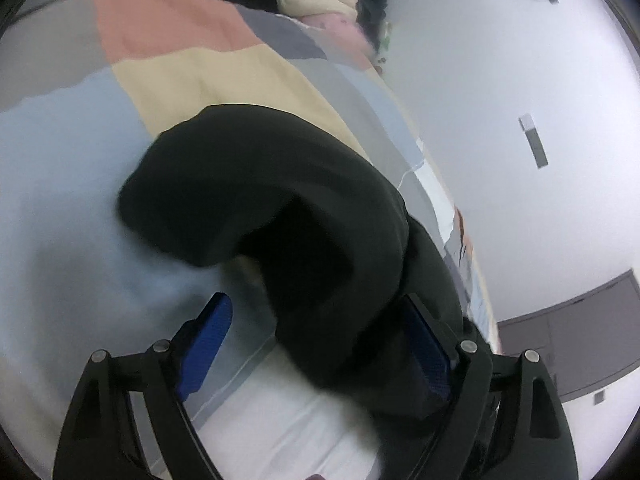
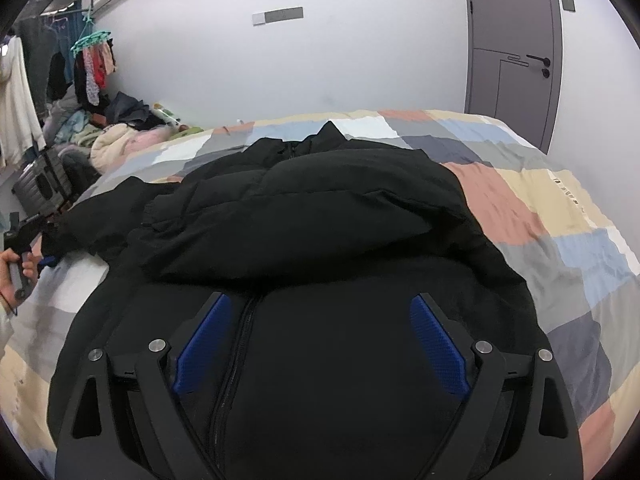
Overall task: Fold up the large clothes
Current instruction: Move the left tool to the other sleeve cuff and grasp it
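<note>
Black puffer jacket (image 2: 320, 216), zip-front up on the bed, one sleeve folded across its chest.

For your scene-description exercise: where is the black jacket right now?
The black jacket lies on the patchwork bedspread, filling the centre of the right wrist view, collar toward the white wall.

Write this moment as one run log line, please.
left gripper: open, at black jacket sleeve | right gripper: open over jacket front | patchwork bedspread below

Soft, even indoor light, no hard shadows. Strong motion blur in left wrist view; right wrist view sharp. Heavy fisheye bending and dark vignette at all corners.
</note>
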A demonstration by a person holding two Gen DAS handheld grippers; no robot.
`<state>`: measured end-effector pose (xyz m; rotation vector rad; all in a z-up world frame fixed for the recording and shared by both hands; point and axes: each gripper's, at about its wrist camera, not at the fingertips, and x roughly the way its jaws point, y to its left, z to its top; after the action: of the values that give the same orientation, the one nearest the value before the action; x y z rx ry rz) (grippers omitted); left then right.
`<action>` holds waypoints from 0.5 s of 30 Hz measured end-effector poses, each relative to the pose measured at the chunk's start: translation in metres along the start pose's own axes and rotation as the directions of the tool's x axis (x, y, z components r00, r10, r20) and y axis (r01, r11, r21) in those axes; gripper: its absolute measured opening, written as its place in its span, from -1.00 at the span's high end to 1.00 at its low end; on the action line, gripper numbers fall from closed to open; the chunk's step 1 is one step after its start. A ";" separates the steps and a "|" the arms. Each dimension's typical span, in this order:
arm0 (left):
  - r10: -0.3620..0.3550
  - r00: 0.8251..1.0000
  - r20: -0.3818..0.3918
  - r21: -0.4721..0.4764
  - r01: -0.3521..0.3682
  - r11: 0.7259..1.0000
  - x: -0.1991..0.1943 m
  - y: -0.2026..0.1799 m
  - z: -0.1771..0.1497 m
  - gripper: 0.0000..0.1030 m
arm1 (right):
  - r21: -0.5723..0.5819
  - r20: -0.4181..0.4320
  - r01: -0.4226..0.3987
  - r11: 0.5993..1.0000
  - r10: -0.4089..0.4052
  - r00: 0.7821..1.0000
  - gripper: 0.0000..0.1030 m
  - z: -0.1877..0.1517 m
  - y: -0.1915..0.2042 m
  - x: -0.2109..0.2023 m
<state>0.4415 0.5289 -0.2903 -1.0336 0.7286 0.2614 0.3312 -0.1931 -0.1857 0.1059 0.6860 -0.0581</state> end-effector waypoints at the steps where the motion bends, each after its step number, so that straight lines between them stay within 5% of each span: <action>1: -0.012 1.000 0.001 -0.012 0.012 1.000 0.004 0.002 0.003 -0.66 | -0.001 -0.003 0.002 1.000 -0.002 1.000 -0.78 0.000 0.000 0.003; 10: -0.066 0.996 0.066 -0.112 0.073 0.991 0.007 0.027 0.024 -0.63 | -0.001 -0.028 0.020 1.000 -0.020 0.999 -0.78 -0.001 -0.004 0.014; 15: -0.084 0.994 0.066 -0.082 0.089 0.993 0.005 0.022 0.035 -0.03 | -0.013 -0.022 0.018 1.000 -0.018 1.000 -0.78 0.000 -0.008 0.012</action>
<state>0.4489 0.5686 -0.2980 -1.1299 0.6187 0.2499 0.3400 -0.2008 -0.1934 0.0883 0.7094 -0.0702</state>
